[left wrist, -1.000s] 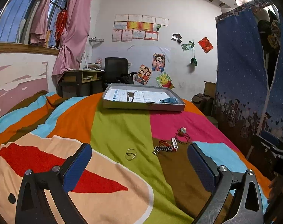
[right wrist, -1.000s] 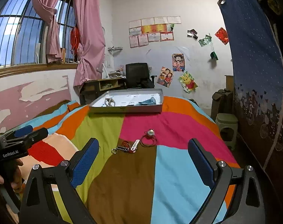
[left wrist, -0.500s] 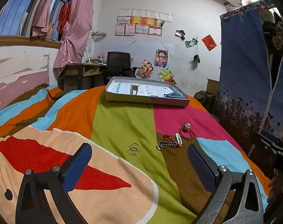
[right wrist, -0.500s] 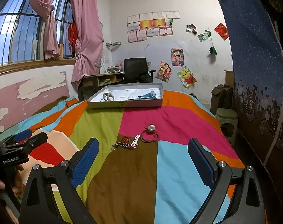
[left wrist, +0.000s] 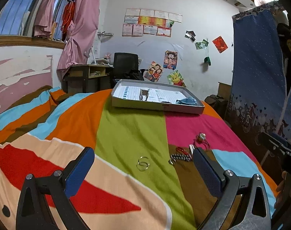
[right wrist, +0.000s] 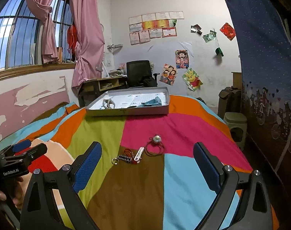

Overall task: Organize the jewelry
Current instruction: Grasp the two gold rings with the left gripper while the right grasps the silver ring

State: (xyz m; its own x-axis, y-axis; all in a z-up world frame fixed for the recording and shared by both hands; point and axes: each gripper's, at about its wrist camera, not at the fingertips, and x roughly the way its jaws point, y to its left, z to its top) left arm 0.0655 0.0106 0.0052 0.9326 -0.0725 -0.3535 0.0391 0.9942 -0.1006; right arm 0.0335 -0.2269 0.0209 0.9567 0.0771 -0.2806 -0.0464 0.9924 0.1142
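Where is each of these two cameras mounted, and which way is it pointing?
Left wrist: on the open left gripper, looking along the striped bedspread over paired rings toward the gray tray.
Right wrist: on the open right gripper, facing the same way; the left gripper shows at left.
Shared: the tray, the beaded keychain, the red cord charm.

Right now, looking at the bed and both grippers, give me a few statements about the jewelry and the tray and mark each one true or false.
1. The left gripper is open and holds nothing. True.
2. The silver rings lie inside the gray tray. False: they lie on the green stripe of the bedspread, apart from the tray.
3. The right gripper is shut on the red cord bracelet. False: it is open, and the bracelet lies on the bedspread.
4. The beaded keychain lies beside the white chain bracelet. True.
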